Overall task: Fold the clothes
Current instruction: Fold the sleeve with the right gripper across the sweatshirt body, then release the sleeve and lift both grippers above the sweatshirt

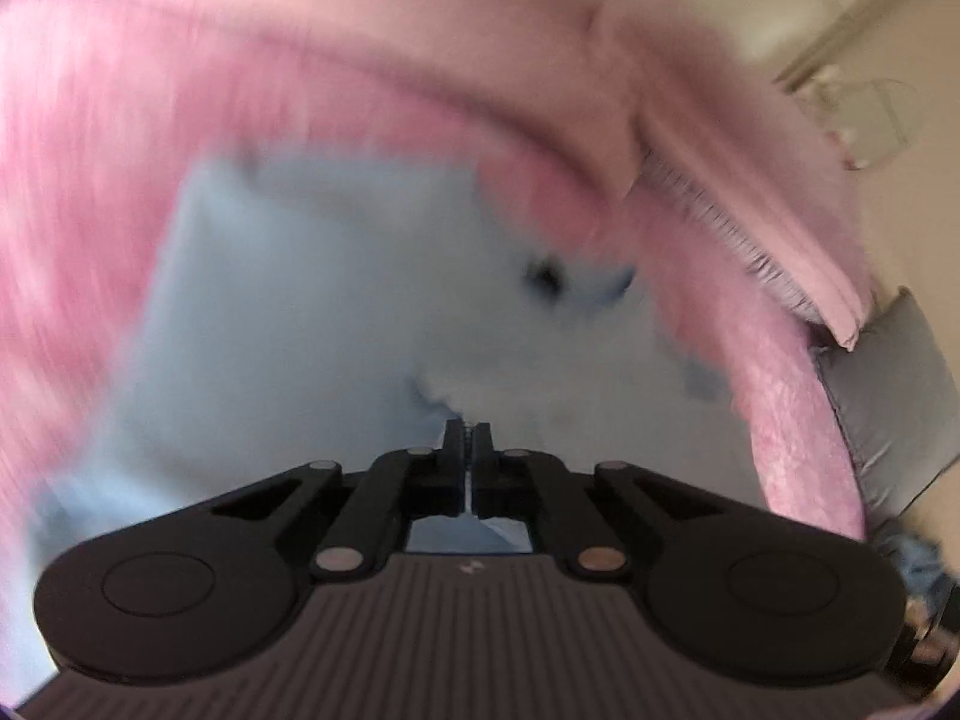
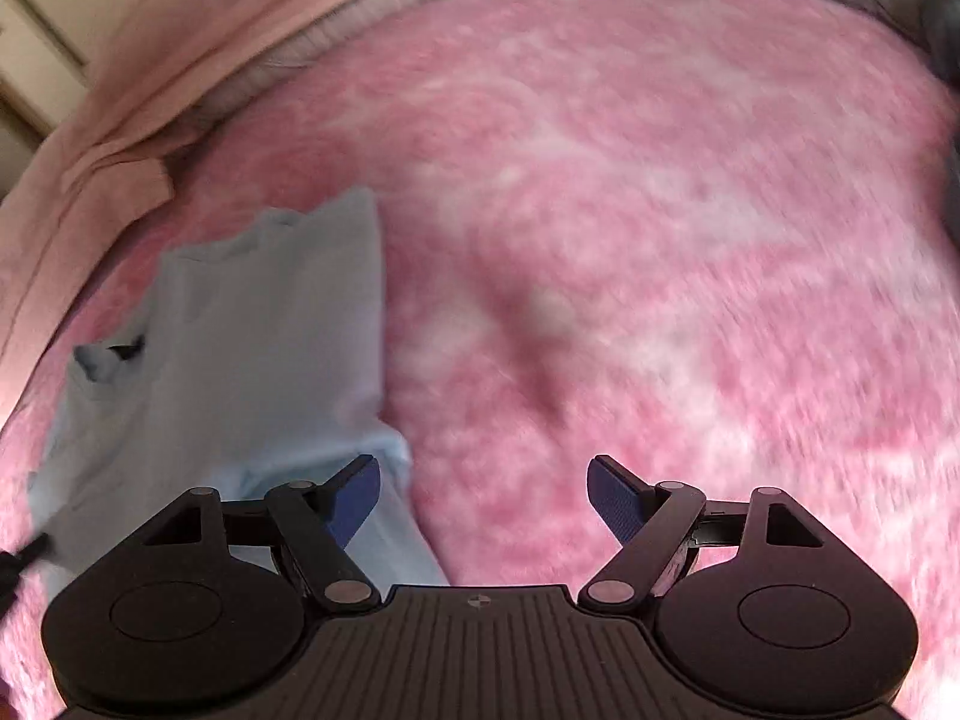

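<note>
My left gripper (image 1: 468,441) is clenched on the blue shirt (image 1: 336,324), low centre. My right gripper (image 2: 483,495) gapes empty over the pink blanket (image 2: 660,240); shirt lies lower left.

A bed carries everything, and it is covered by a fluffy pink blanket (image 2: 630,210) mottled with paler patches. A light blue shirt (image 2: 240,330) lies directly on the blanket, partly folded, with one long straight edge and its collar turned toward the bed's edge; in the left wrist view the same shirt (image 1: 336,312) is blurred. Along the far side a pale pink sheet (image 2: 120,120) lies bunched against the blanket, and a grey pillow (image 1: 900,396) sits at the blanket's edge.
</note>
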